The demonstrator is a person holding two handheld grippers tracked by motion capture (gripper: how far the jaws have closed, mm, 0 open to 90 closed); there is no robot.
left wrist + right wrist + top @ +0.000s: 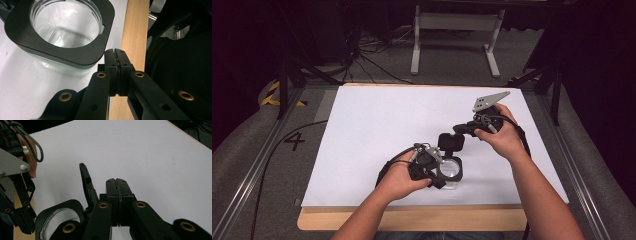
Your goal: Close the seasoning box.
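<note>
Your left gripper (438,176) sits just beside the clear container (451,171) — a glass-like jar with a black square collar around its round mouth — on the side nearest the wooden board edge (412,218). In the left gripper view its jaws are pressed flat together with nothing between them, and the container (65,30) stands just up and left of their tips, apart from them, its mouth open and its inside bare.

The hinged black lid (451,142) stands raised on the far side of the container, tipped up on edge. Your right gripper (460,128) is just beyond that lid, its jaws also closed on nothing in the right gripper view, tips (116,182) right beside the upright lid (87,185) without clearly touching it.

The container rests on the white sheet (377,120), near its front edge, between your two hands.
</note>
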